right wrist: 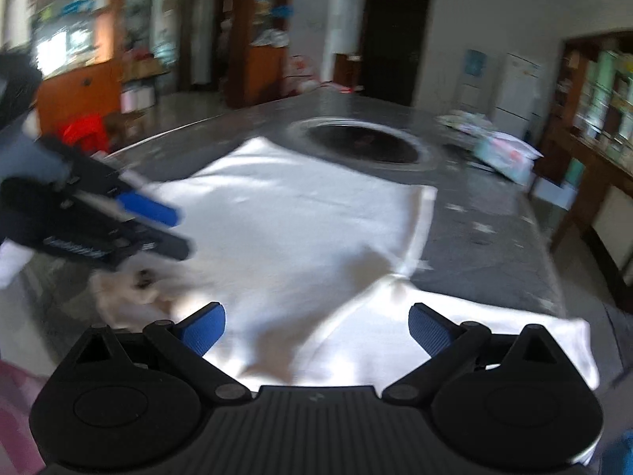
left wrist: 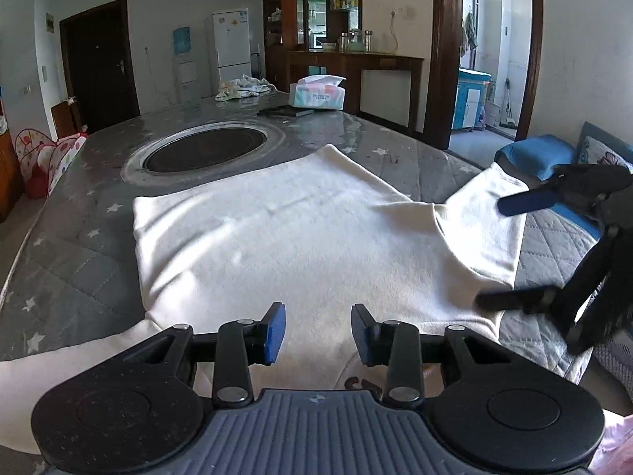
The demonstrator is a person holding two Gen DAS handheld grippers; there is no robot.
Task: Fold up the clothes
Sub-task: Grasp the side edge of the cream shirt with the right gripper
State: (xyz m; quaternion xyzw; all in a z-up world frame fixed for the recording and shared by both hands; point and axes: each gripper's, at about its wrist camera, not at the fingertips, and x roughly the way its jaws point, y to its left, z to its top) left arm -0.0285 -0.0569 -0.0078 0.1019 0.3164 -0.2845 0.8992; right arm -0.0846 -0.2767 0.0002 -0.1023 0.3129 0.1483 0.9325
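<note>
A white long-sleeved top lies spread flat on the grey star-print table cover, collar end towards me. One sleeve reaches off to the right, the other to the lower left. My left gripper hovers over the collar end, jaws apart with nothing between them. My right gripper stands wide open over the right sleeve. In the blurred right wrist view, the right gripper is wide open above the top near the armpit, and the left gripper is open at the left.
A round dark inset sits in the table beyond the top. Farther back are a tissue box, a flat dark object and a crumpled cloth pile. A blue cushion lies past the table's right edge.
</note>
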